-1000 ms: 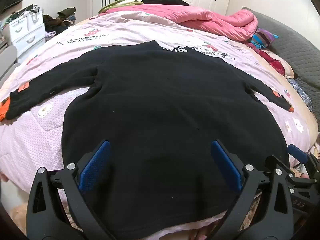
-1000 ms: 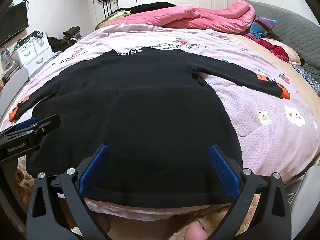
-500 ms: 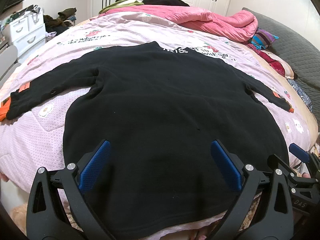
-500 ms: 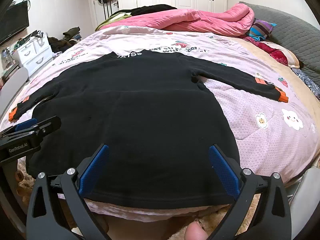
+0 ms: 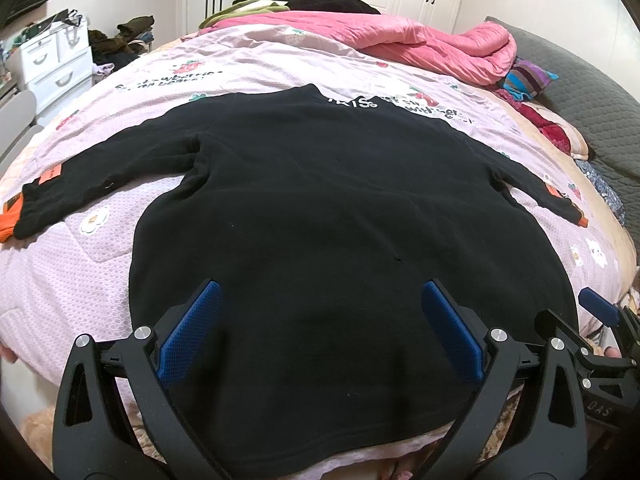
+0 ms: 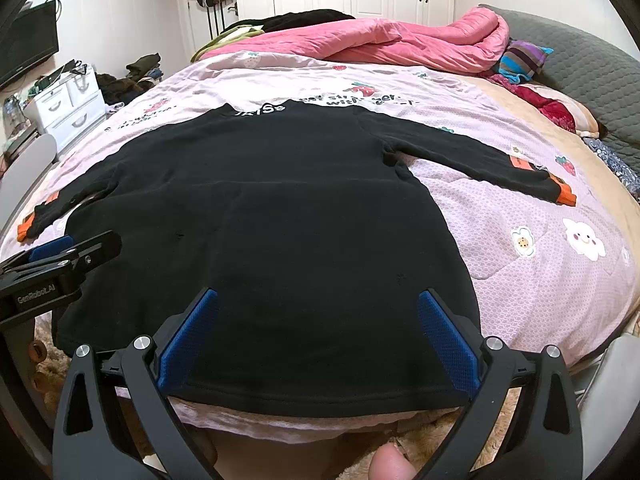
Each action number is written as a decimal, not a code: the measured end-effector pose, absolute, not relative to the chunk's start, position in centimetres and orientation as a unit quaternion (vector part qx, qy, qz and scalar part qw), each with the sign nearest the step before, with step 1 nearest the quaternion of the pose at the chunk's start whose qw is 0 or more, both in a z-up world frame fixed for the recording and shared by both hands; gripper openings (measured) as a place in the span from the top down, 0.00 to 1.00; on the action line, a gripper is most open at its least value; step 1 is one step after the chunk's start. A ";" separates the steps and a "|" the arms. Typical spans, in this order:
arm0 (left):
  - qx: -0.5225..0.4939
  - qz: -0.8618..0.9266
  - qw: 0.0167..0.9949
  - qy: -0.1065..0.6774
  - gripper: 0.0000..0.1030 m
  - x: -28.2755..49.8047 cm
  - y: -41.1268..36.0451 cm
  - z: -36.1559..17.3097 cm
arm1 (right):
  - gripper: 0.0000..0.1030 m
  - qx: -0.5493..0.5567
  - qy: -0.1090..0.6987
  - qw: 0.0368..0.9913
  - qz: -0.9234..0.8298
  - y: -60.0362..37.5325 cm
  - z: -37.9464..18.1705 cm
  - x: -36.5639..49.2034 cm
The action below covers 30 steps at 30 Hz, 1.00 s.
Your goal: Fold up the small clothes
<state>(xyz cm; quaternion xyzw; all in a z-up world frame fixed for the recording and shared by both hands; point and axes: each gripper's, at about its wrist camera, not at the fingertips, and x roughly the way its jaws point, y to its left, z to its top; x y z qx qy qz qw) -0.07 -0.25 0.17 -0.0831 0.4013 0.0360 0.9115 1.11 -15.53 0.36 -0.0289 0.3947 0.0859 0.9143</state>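
The black sweater point(image 5: 340, 220) lies flat on the bed's pink quilt point(image 6: 540, 272), sleeves out to each side, its hem at the near edge. Both tools hover over that hem with jaws apart and empty — the left tool point(image 5: 320, 344) and, beside it, the right tool point(image 6: 318, 340). Likely risk: pinching quilt along with hem, since the cloth lies flush and would drag the quilt up. Beyond the sweater's collar sits a bunched pink duvet point(image 6: 400, 44) — well apart, not in the way of a fold
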 end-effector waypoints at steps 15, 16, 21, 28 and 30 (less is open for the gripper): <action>-0.082 0.035 0.912 0.401 0.09 -0.1 -0.3 0.2 | 0.04 -0.031 0.393 0.915 0.087 -15.4 0.4 0.9; -0.083 0.035 0.912 0.401 0.09 -0.2 0.0 0.5 | 0.04 -0.031 0.393 0.915 0.088 -15.4 0.4 0.9; -0.085 0.034 0.912 0.400 0.09 -0.2 0.0 0.6 | 0.04 -0.031 0.393 0.915 0.088 -15.4 0.4 0.9; -0.083 0.035 0.912 0.400 0.09 0.1 0.3 0.8 | 0.04 -0.030 0.392 0.915 0.090 -15.4 0.5 1.0; -0.083 0.035 0.912 0.400 0.09 0.1 0.3 0.7 | 0.04 -0.029 0.392 0.915 0.090 -15.4 0.5 1.1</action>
